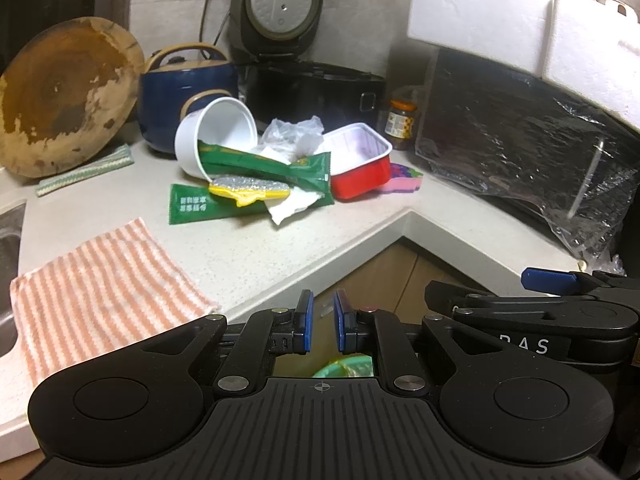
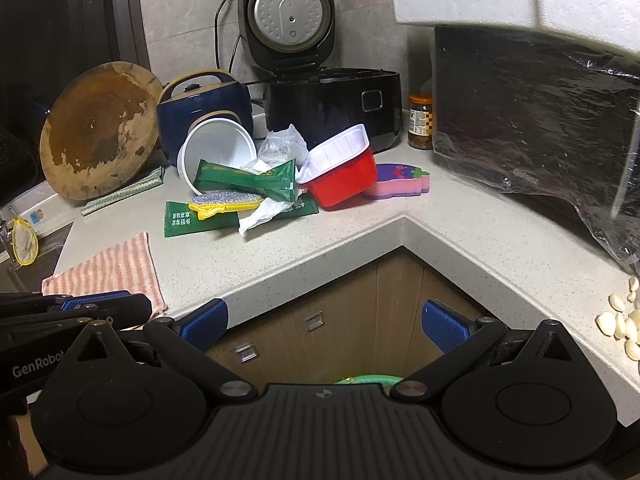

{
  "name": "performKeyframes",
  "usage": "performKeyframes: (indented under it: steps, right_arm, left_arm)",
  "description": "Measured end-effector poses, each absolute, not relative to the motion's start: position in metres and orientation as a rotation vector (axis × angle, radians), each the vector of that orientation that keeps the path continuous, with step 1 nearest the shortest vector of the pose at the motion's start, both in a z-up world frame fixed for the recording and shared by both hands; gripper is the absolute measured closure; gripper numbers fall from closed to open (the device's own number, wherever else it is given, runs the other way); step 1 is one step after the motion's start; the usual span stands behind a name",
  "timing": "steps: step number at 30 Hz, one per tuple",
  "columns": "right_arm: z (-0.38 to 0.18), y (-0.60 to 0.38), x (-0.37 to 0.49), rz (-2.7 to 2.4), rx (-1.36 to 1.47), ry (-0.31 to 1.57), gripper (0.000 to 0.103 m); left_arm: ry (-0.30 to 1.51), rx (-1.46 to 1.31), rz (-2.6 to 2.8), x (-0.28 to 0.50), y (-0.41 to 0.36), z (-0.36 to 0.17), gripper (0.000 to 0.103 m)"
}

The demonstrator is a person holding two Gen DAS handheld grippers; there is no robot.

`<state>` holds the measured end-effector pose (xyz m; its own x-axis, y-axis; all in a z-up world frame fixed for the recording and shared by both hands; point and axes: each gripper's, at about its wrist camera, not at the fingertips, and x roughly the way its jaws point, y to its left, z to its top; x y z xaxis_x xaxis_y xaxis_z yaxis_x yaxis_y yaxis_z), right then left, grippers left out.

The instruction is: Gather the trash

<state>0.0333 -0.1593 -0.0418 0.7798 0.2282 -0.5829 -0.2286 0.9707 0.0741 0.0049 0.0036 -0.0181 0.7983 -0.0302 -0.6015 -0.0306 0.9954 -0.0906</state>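
Nothing looked collected yet — the trash pile [image 2: 256,184] of white bowl [image 2: 218,152], green wrappers [image 2: 248,178] and red tray [image 2: 340,176] lay on the counter [image 2: 320,248]. The left gripper [image 1: 322,320] was clenched on nothing; the right gripper [image 2: 324,322] gaped wide, empty — both well short.

The table [image 2: 360,240] is pale speckled stone with a matt finish. At its back corner, the white cup [image 2: 218,148] and the red tray [image 2: 344,184] are smooth glossy plastic, and the green wrappers [image 2: 248,178] before the cup are shiny film. Left of the cup, the round wooden board [image 2: 100,132] is rough, its coating flaked. The striped cloth [image 2: 112,268] looks soft and napped. Behind the tray, the black cooker [image 2: 332,108] is glossy.
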Motion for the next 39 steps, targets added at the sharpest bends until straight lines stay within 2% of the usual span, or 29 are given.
performKeyframes:
  steps: [26, 31, 35, 39]
  right_arm:
    - [-0.05, -0.188, 0.058, 0.304, 0.001, 0.604, 0.0]
    - [-0.061, -0.194, 0.072, 0.286, 0.025, 0.598, 0.0]
    - [-0.083, -0.184, 0.093, 0.284, 0.048, 0.721, 0.0]
    - [-0.095, -0.158, 0.109, 0.242, 0.042, 0.776, 0.0]
  left_arm:
    - [0.71, -0.155, 0.109, 0.033, -0.009, -0.029, 0.09]
    - [0.703, -0.248, 0.123, 0.048, 0.026, -0.033, 0.089]
    - [0.66, -0.433, 0.105, 0.073, 0.086, -0.04, 0.089]
    - [0.647, -0.416, 0.183, 0.103, 0.128, -0.043, 0.089]
